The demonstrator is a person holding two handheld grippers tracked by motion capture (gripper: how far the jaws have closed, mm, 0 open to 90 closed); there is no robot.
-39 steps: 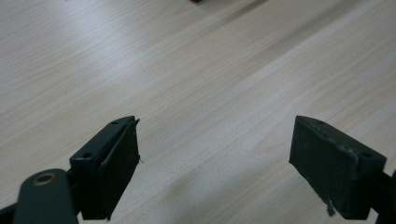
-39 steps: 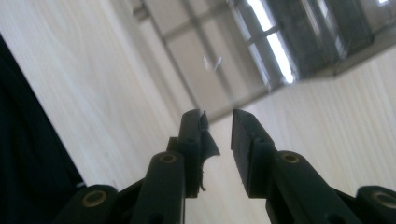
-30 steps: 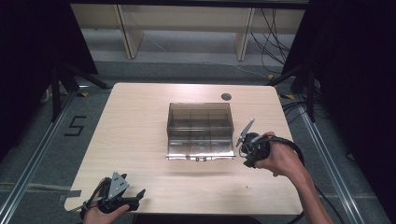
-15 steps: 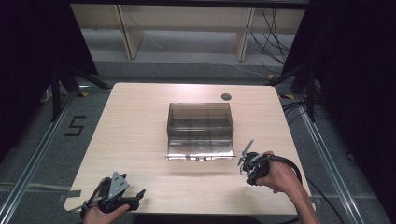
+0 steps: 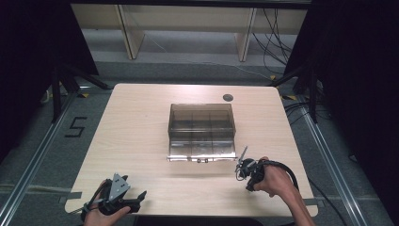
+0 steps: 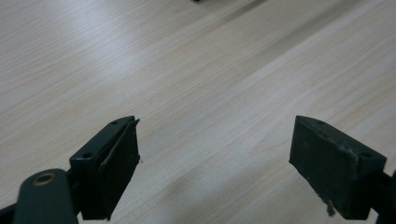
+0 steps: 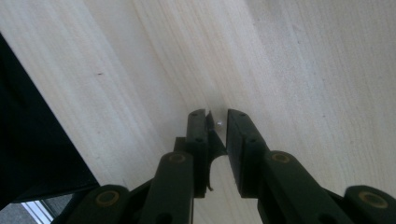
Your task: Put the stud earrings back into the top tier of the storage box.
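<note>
Two grippers at worktop near edge. Right gripper jaws nearly closed, just narrowing, tiny pale bead-like speck between tips, on worktop, not visibly pinched. Left gripper jaws wide, empty. Right hand nearer speck.

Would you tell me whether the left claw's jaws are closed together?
No, the left claw has its jaws standing wide apart over bare table.

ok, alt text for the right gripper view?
The right gripper points at the pale wooden table, jaws nearly closed with a tiny pale object in the narrow gap between the tips. Dark floor lies past the table edge at left.
</note>
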